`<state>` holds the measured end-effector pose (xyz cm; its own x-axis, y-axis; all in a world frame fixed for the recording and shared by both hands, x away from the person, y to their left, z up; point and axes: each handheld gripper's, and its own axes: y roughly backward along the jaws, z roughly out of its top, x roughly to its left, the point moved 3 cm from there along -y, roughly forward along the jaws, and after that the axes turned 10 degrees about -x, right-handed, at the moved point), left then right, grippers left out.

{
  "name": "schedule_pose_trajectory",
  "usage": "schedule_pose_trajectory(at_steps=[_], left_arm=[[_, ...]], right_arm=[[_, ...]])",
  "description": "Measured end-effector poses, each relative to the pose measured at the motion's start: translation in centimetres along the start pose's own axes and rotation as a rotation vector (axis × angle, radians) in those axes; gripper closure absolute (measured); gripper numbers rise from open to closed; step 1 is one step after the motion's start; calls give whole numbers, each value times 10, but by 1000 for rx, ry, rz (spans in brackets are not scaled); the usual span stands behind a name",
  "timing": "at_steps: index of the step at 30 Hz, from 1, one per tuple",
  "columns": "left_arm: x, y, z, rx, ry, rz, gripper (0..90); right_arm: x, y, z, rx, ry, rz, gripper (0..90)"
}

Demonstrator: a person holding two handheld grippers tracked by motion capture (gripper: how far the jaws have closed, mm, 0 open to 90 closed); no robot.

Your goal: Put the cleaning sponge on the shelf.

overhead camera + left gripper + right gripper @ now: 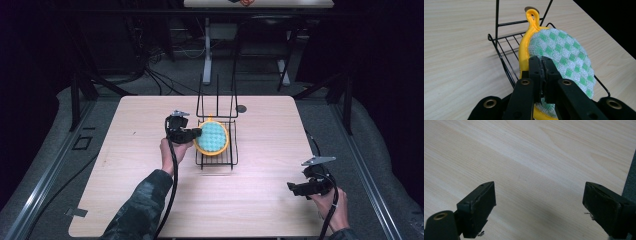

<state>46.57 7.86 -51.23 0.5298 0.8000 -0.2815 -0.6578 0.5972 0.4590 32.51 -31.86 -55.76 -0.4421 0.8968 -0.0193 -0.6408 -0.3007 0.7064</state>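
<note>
A round pot holder (212, 136) with a green-and-white check face, a yellow rim and a yellow loop leans over the black wire rack (227, 161) at the table's middle. My left gripper (196, 133) is shut on the pot holder's edge; in the left gripper view (542, 65) its jaws pinch the checked cloth (564, 52) just above the rack's wire base (504, 53). My right gripper (291, 187) rests low near the table's front right corner, and the right gripper view (537, 207) shows its jaws wide apart over bare wood, open with nothing between them.
The rack has tall upright wire posts (217, 95) at its far side. A small dark round spot (241, 108) lies on the wooden table (150, 200) behind the rack. The table's right edge (627, 170) runs close beside my right gripper. Dark floor, cables and stands surround the table.
</note>
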Motion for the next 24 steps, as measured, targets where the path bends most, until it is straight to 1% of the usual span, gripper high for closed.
schedule_pose_trajectory(at_steps=[2,3,4,7,8,10,12,14,16,19,22,24], left_arm=[[-1,-8,-2,8,3,1,875],[-1,-8,-2,8,3,1,876],[-2,-13,-4,22,5,0,876],[-3,-19,-5,36,-3,8,875],[-3,-19,-5,36,-3,8,875],[-3,-25,-7,50,0,15,875],[-1,-28,-9,60,0,22,874],[1,-31,-10,64,9,24,874],[2,-33,-11,71,5,26,874],[5,-38,-13,88,4,36,871],[7,-41,-14,93,12,41,863],[9,-42,-14,86,18,37,848]], right_arm=[[0,-1,0,-3,-1,0,109],[0,0,0,-3,-2,0,109],[0,0,0,-4,-1,1,110],[1,0,0,-6,0,-2,110],[1,0,0,-6,0,-2,110],[2,0,0,-3,3,1,111],[2,0,0,-3,3,1,111],[1,2,1,-2,-2,2,111],[1,1,1,-11,-4,2,111],[1,0,0,-7,-1,2,111],[2,0,1,-4,3,3,111],[2,1,1,-4,2,3,111]])
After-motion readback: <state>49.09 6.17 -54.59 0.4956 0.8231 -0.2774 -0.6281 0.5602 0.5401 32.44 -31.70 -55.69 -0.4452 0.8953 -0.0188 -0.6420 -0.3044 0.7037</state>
